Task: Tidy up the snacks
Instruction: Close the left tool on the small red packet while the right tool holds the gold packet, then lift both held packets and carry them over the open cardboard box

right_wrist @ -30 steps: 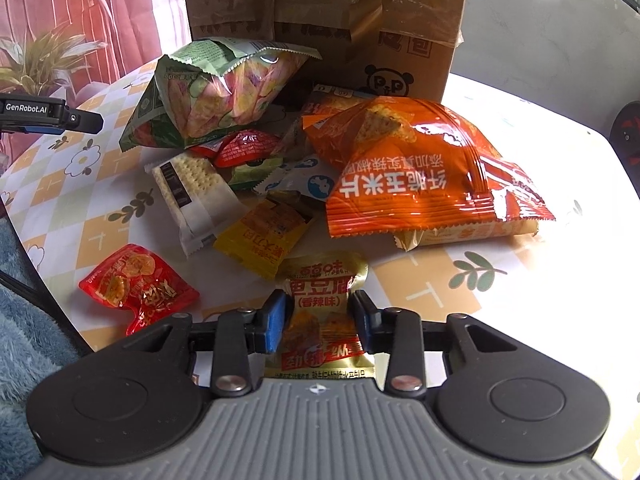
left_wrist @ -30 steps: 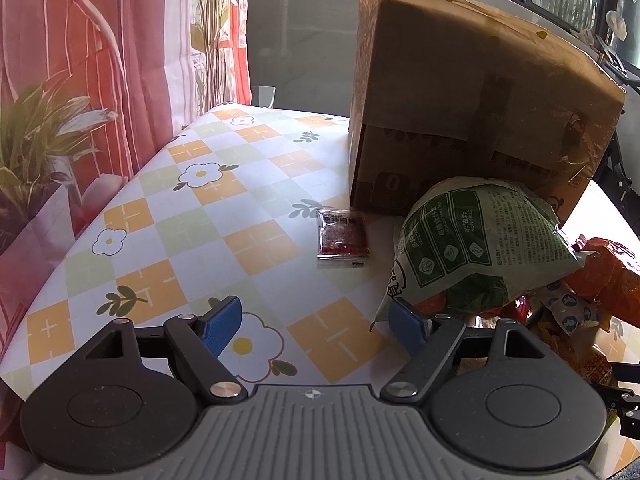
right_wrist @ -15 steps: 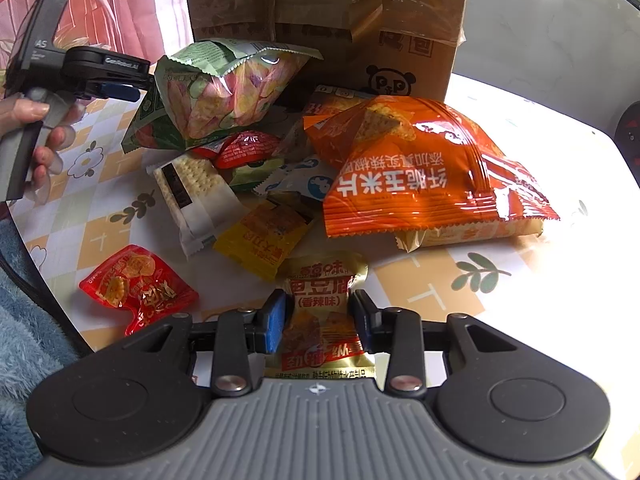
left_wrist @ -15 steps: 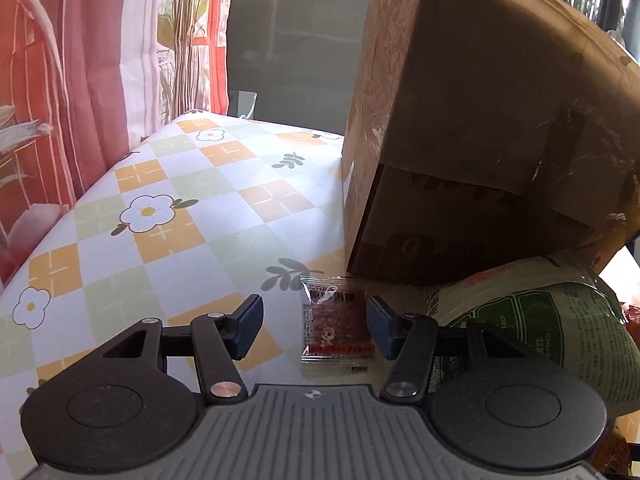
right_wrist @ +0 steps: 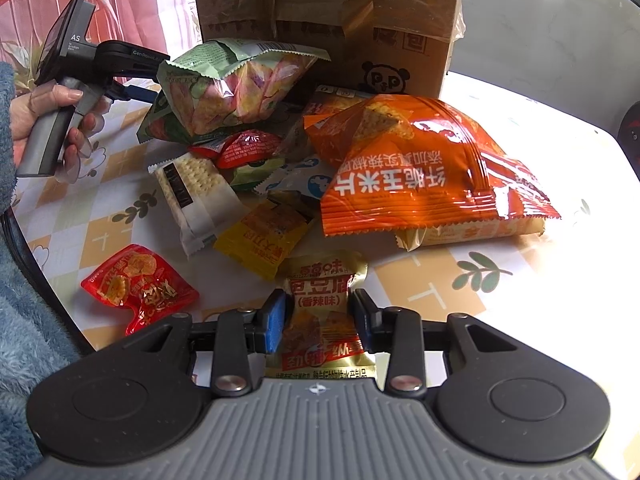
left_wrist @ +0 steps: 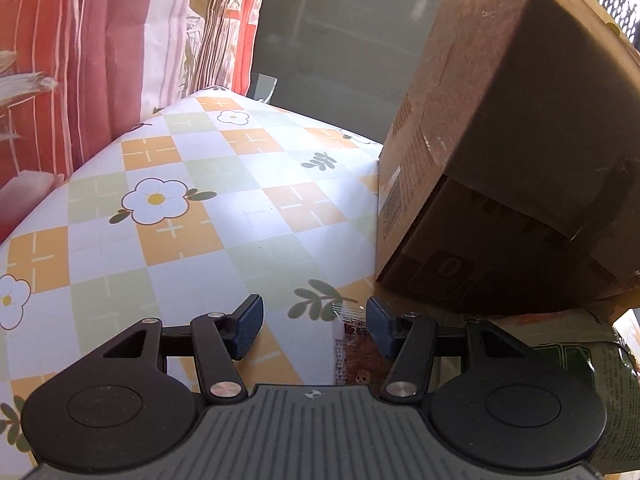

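The snack pile of crinkly foil and plastic packets lies on a glossy checked, flower-printed tablecloth, against a brown cardboard box. The right gripper pinches a gold packet. The left gripper stands half spread over a small clear sachet. The cloth left of the box lies bare up to the red curtain.

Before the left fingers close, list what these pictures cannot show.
- Small red packet, left wrist view: its near part lies under the gripper body and the right pad covers one edge, so any contact is unclear.
- Box, both views: top cut off by the frame, so its contents are unseen.
- Gold packet, right wrist view: bottom hidden under the gripper body.
- Snacks under the orange bag: mostly covered.
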Motion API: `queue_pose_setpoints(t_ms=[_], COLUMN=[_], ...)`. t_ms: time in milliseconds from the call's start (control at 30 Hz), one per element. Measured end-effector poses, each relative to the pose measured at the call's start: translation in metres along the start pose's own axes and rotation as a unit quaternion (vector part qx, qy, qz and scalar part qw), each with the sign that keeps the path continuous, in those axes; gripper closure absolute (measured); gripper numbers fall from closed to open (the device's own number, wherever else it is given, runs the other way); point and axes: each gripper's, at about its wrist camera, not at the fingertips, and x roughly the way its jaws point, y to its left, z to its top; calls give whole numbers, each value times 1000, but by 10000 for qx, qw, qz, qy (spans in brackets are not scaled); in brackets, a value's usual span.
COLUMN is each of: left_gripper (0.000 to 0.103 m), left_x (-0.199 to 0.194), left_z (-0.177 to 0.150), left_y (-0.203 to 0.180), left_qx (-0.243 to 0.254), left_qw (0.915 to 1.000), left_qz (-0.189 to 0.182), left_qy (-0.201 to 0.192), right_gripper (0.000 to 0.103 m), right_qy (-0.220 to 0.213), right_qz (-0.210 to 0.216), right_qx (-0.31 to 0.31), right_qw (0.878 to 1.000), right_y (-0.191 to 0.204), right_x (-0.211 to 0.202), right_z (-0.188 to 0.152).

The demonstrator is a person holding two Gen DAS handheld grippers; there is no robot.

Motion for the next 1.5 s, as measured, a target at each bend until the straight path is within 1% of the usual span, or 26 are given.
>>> queue_pose_setpoints(t_ms=[67,167,300,433,567,633,700,733,767,833,967,1133,1233,1500], left_gripper=[44,44,44,42,41,42,51,59,62,62,63,63,63,63], left_x=[4,5,5,4,3,1,-2,-4,-8,-14,-28,-57,-77,-115], left_z=[-2,-5,-9,-15,-25,-28,-30,-31,-33,-37,-42,-46,-49,-62], left_y=[-8,-23,-34,-39,-52,-55,-56,-56,-60,-61,-49,-42,-40,-40], left_qx=[367,842,989,1082,1494,1500,1384,1382,1487,1573,1366,1332,1261,1228], left_qw=[9993,9964,9951,9941,9883,9878,9897,9899,9880,9865,9904,9910,9919,9920], left_qz=[111,101,-76,-50,280,372,339,287,376,434,233,62,-31,-106], left_qy=[44,27,58,46,-103,-175,-170,-162,-158,-150,-36,-138,-171,-260], right_gripper=[65,65,65,65,64,65,65,65,65,65,65,65,65,65], right_qy=[2,4,12,9,9,8,6,5,4,-5,-16,-31,-18,-260], right_qz=[0,1,6,8,9,11,15,18,20,29,30,76,188,391], right_qx=[2,2,4,5,7,10,12,12,12,16,28,93,162,14], right_qw=[10000,10000,10000,10000,10000,10000,10000,10000,10000,10000,10000,9999,9997,9989], right_y=[0,0,1,1,1,1,1,1,1,1,1,-1,-3,7], right_x=[0,0,0,0,0,0,0,0,0,0,-1,-2,-4,-23], right_z=[0,0,0,0,0,0,0,0,0,0,-1,-1,-1,-2])
